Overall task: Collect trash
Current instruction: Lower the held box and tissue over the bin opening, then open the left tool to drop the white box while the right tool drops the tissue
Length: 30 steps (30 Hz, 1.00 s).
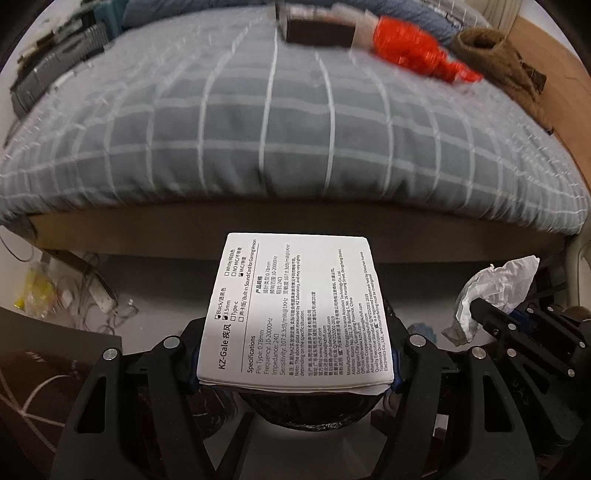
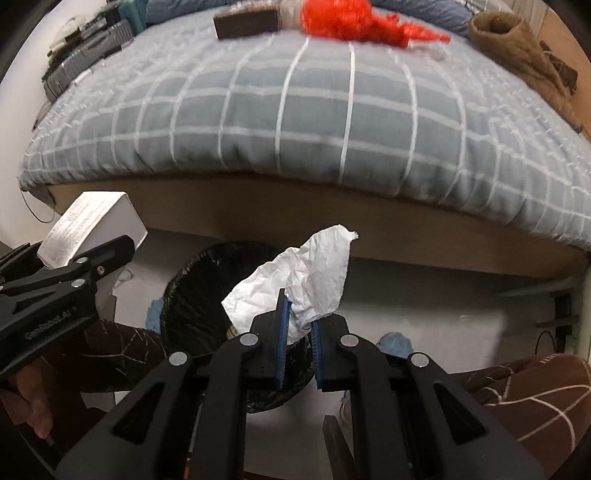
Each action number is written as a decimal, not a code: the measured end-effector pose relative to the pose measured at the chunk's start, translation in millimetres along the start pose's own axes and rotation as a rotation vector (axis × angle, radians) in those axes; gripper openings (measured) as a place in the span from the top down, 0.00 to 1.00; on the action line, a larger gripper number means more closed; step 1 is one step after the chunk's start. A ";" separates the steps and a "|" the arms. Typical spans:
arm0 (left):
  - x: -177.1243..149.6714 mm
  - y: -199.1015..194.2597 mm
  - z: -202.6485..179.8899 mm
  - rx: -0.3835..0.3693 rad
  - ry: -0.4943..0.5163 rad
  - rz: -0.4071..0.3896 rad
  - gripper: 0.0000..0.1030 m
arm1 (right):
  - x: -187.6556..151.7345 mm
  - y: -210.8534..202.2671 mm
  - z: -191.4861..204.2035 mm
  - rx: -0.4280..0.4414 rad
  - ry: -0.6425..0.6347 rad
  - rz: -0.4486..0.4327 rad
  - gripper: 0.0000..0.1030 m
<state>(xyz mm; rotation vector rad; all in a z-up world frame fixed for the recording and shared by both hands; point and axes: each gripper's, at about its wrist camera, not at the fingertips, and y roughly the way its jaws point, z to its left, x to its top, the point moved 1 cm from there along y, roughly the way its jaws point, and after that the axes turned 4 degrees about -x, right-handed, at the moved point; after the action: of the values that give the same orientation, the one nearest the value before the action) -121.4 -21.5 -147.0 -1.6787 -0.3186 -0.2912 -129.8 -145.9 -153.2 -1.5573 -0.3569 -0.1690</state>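
With both hands hovering above the black-lined bin (image 2: 207, 295) at lower centre, aim first. The left gripper (image 1: 295, 369) clamps the white box (image 1: 295, 314), the right gripper (image 2: 299, 339) pinches crumpled paper (image 2: 306, 273); release only over the opening.

My black two-finger grippers (image 2: 299, 332) bear silver screws and blue ribbed pads (image 2: 282, 332); my brown clothing (image 2: 546, 398) shows white lines.

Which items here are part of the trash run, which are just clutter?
Job:
- white earphone box, held in left gripper
- crumpled tissue, pinched in right gripper
- black-lined bin below both

Lying about:
- red bag, brown box and brown garment on the checked bedspread
- yellow wrapper and cables on the floor
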 end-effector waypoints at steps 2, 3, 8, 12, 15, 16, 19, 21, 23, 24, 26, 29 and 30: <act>0.5 16.5 -0.6 -0.002 0.013 0.030 0.34 | -0.1 14.4 1.4 0.011 0.001 0.031 0.89; 0.8 23.6 -0.4 -0.006 0.014 0.042 0.34 | -0.6 22.5 1.0 0.018 0.007 0.049 0.89; 0.7 67.8 2.7 -0.025 0.017 0.129 0.34 | -4.3 58.2 -1.6 0.018 0.015 0.116 0.89; 5.4 89.4 11.8 -0.025 -0.014 0.168 0.34 | 3.3 81.5 1.5 0.008 0.001 0.144 0.89; 6.0 99.3 14.4 -0.034 -0.026 0.192 0.34 | 3.9 89.9 3.7 0.014 -0.004 0.157 0.89; 5.7 103.4 14.3 -0.038 -0.028 0.205 0.34 | 4.3 92.4 3.8 0.009 -0.008 0.159 0.89; 5.8 111.7 11.5 -0.049 -0.026 0.229 0.34 | 0.3 98.0 5.0 0.017 -0.003 0.175 0.89; 5.7 114.3 10.2 -0.057 -0.018 0.233 0.34 | -0.7 99.2 6.1 0.015 -0.005 0.177 0.89; 4.7 116.5 6.9 -0.060 -0.009 0.235 0.34 | -2.0 98.4 6.6 0.018 0.000 0.180 0.89; 4.2 117.3 5.4 -0.060 -0.005 0.239 0.34 | -0.9 98.5 6.7 0.019 0.002 0.180 0.89; 3.3 118.4 2.6 -0.057 0.010 0.242 0.33 | 1.1 100.2 5.8 0.019 0.003 0.179 0.89; 3.0 118.3 -2.4 -0.039 0.039 0.241 0.26 | 2.8 97.7 6.3 0.018 0.004 0.169 0.89; 2.9 117.3 -3.1 -0.032 0.046 0.236 0.20 | 3.8 97.0 6.2 0.018 0.004 0.167 0.89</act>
<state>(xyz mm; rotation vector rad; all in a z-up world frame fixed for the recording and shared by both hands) -75.0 -38.8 -253.4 -1.7193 -0.0799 -0.1589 -95.1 -137.8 -243.7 -1.5607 -0.2230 -0.0383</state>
